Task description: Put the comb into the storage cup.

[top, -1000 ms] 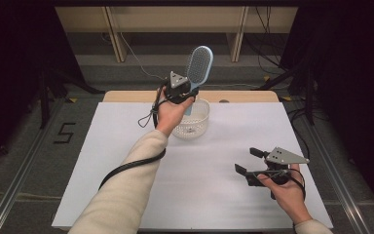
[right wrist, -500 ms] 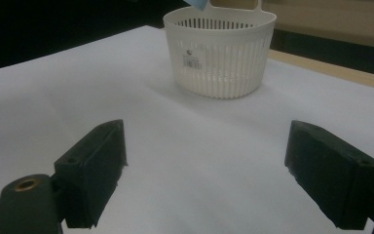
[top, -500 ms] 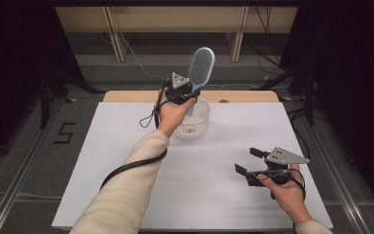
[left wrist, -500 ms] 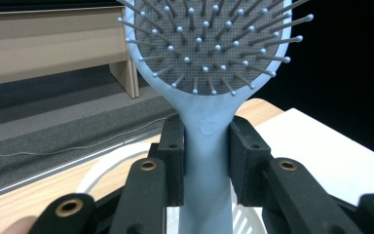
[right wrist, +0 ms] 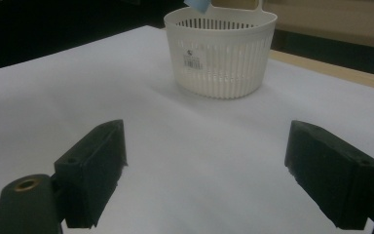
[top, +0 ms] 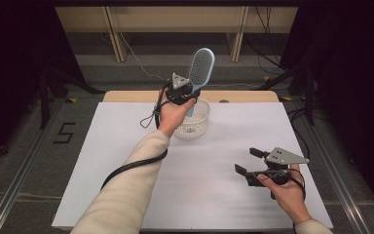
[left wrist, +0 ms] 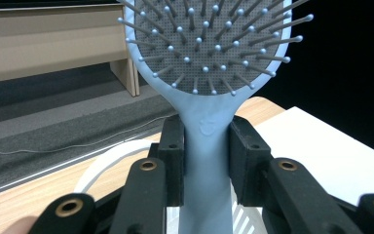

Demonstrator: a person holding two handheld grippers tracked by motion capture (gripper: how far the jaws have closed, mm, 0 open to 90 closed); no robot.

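- While the left claw (top: 189, 92) hangs above the far middle of the worktop (top: 126, 146), its jaws are closed on the neck of a pale blue hairbrush (top: 200, 68), just under the bristled head.
- In the left gripper view the black pads press on both sides of the handle (left wrist: 207, 161), and the brush stands nearly upright with its head above the claw.
- Directly below that claw sits a white slotted basket (top: 191, 124); the lower end of the brush handle (right wrist: 198, 5) hangs over the basket's mouth, whether inside the rim I cannot tell.
- Past the left claw the white sheet ends and a wooden strip of the worktop (top: 126, 96) runs to the far edge, so little room lies beyond it.
- Between the two claws lies a wide bare stretch of white sheet, open for moving.
- Toward the near right corner, the right claw (top: 251, 162) is held just above the sheet, jaws spread wide with nothing between them.
- Right of that claw the worktop's edge is near; the basket (right wrist: 220, 53) stands well ahead of its jaws.
- Compared with the earlier frames, both claws, the brush and the basket are in the same places, and the grip on the brush is unchanged.
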